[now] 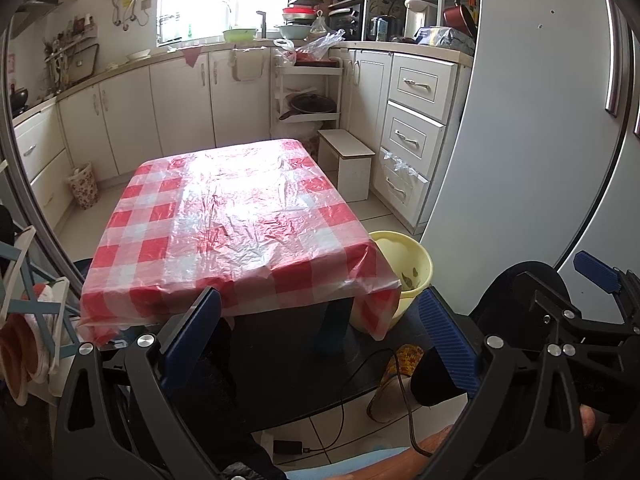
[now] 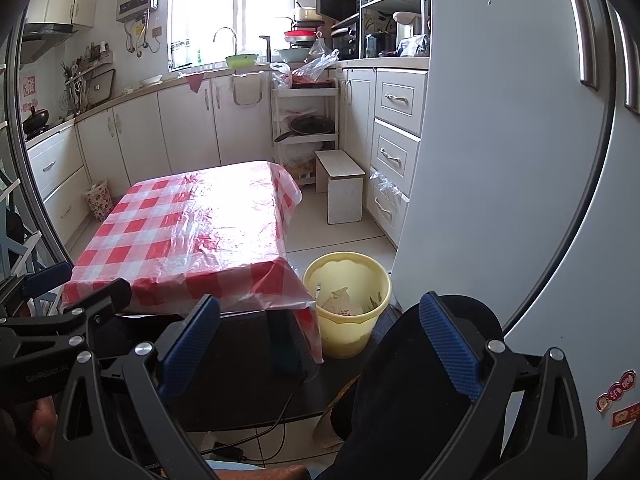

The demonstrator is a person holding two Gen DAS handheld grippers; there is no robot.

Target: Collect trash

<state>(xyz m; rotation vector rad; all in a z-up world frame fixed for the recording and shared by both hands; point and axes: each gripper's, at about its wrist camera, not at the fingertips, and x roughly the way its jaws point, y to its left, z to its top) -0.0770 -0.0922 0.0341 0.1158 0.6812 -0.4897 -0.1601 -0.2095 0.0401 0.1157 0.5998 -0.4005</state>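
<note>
As far as both wrist views show, the collecting looks close to finished — I judge that from how things lie. My left gripper (image 1: pixel 320 332) has its blue pads spread wide and nothing between them; my right gripper (image 2: pixel 324 340) is just as wide open and just as empty.

Ahead of both, at twelve o'clock, stands the low table (image 2: pixel 192 224), covered in a red-and-white check cloth under clear plastic. I can find no scrap on its top in either view, though glare from the window washes out the middle.

The trash sits inside the yellow bin (image 2: pixel 347 300) on the floor, just beside the table's near right corner, at about one o'clock from my right gripper. In it I see crumpled paper and some dark bits (image 2: pixel 344 302).

What may be left — stray pieces on the floor under the table, which I cannot make out.
</note>
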